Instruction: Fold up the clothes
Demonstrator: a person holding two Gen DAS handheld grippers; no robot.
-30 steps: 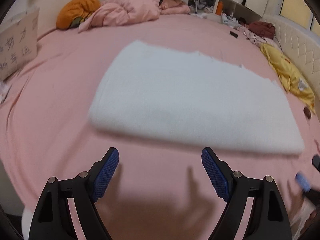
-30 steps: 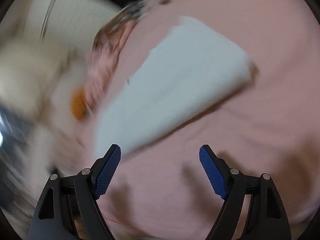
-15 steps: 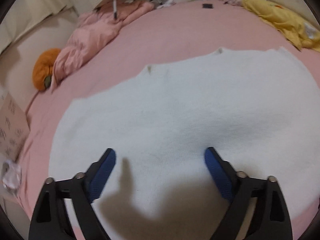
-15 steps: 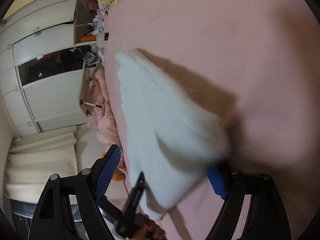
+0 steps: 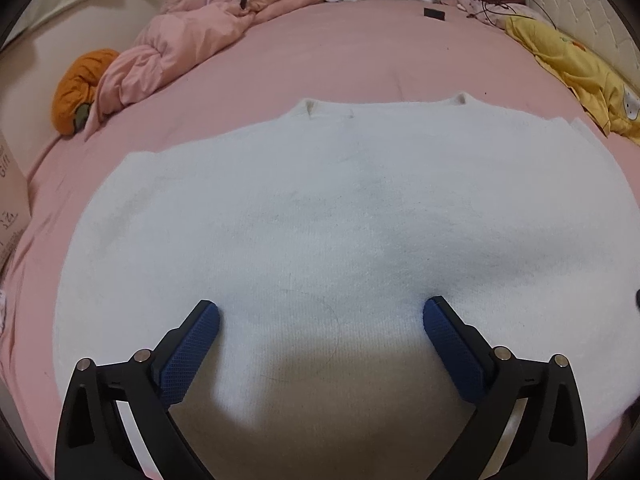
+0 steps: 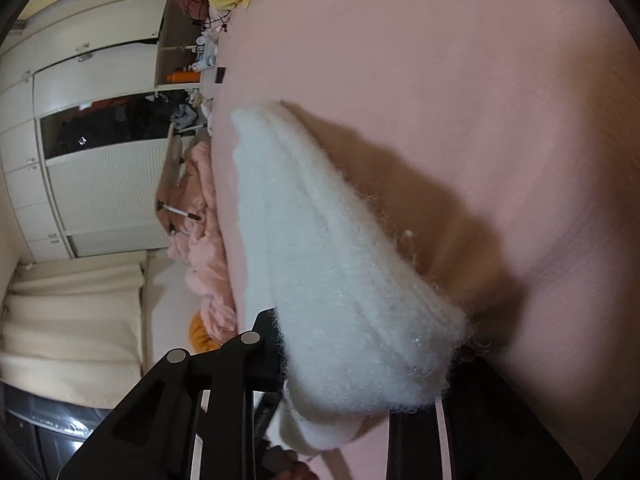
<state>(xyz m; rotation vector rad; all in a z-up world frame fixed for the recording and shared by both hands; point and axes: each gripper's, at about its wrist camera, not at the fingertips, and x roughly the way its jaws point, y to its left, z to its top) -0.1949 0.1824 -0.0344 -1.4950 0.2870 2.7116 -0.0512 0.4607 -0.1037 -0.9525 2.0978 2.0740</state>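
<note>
Your white fuzzy garment [image 5: 340, 220] lies spread flat on the pink bed [image 5: 340, 52], its far edge with two small notches pointing toward the crumpled pink duvet [image 5: 188, 44]. Your left hand-held gripper [image 5: 320, 320] hangs over the near part of the garment with its jaws opening, the blue pads [image 5: 192, 344] wide apart and nothing gripped between them; the cloth simply lies beneath.

Your right hand-held gripper [image 6: 360, 364] is rolled onto its side at one end of the same garment [image 6: 328, 264]. Its jaws are closing, and a thick, layered edge of the fluffy cloth sits between them, bunched and hiding the pads, so the cloth looks clamped there.

Beyond the garment, a yellow cloth [image 5: 580, 72] lies near the padded headboard [image 5: 576, 8], and an orange bundle [image 5: 80, 88] rests just beside the duvet. A white wardrobe [image 6: 80, 120] stands past the bed's edge.
</note>
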